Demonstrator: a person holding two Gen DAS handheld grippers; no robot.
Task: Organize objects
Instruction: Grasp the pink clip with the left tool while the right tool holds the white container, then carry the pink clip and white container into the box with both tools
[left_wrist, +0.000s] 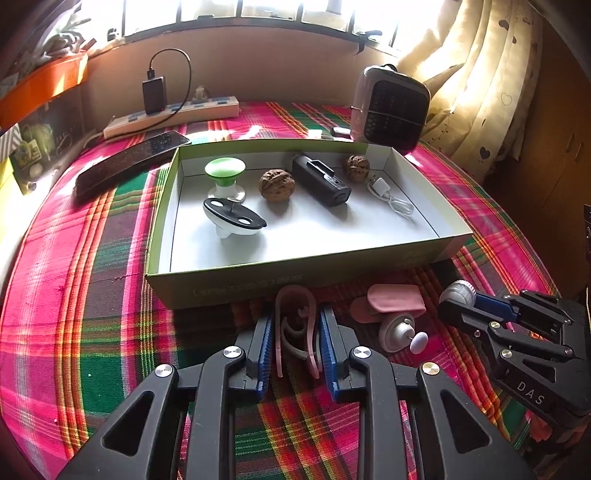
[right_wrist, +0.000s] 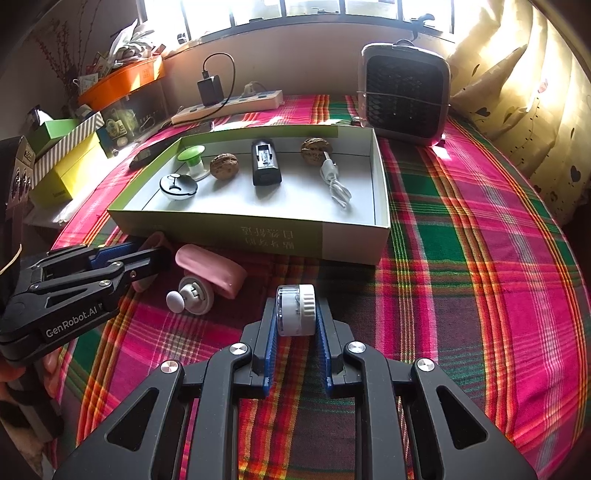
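Where "GenRobot.AI" marks left gripper (right_wrist: 147, 260), "DAS" right gripper (left_wrist: 452, 306)

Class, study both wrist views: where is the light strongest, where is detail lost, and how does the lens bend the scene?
Left wrist view: the window is blown out white, glare falls on the tablecloth behind the box, and the corners go black. Right wrist view: the window is again overexposed, the curtain glows, and the tablecloth stripes curve with fisheye distortion.
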